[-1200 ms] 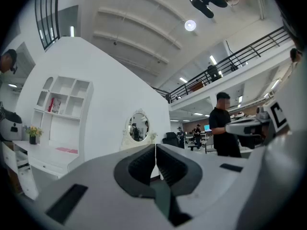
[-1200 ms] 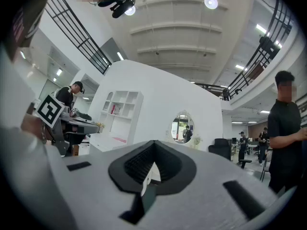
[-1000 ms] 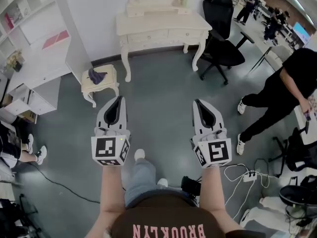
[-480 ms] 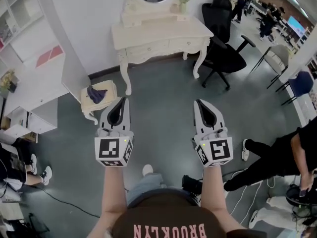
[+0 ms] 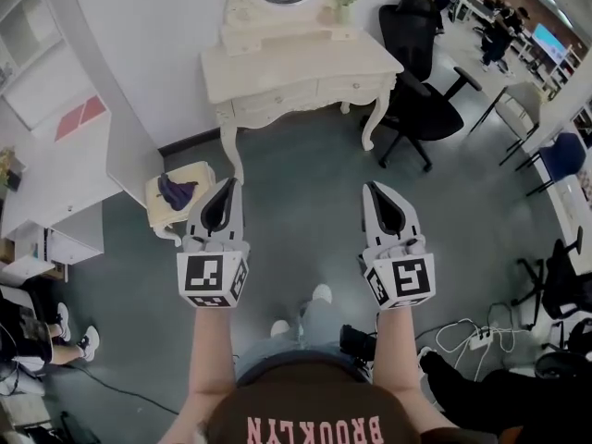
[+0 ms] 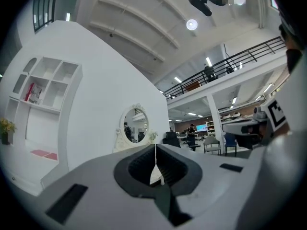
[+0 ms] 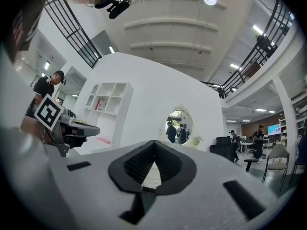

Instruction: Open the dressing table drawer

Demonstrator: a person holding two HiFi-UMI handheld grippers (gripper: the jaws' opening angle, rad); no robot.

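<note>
Both my grippers have their jaws fully closed, tips touching, with nothing between them: left gripper [image 5: 225,185] and right gripper [image 5: 375,188]. I hold them side by side, well short of the dressing table [image 5: 277,63]. Its drawer [image 5: 273,102] sits shut in the table's front, untouched.

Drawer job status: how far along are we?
Done: nothing yet; both drawers of the dressing table look closed. In hand: the approach. The left gripper and right gripper are shut and empty, held out over the floor short of the table. Left: reach a drawer front, get hold of it and pull it out.
</note>
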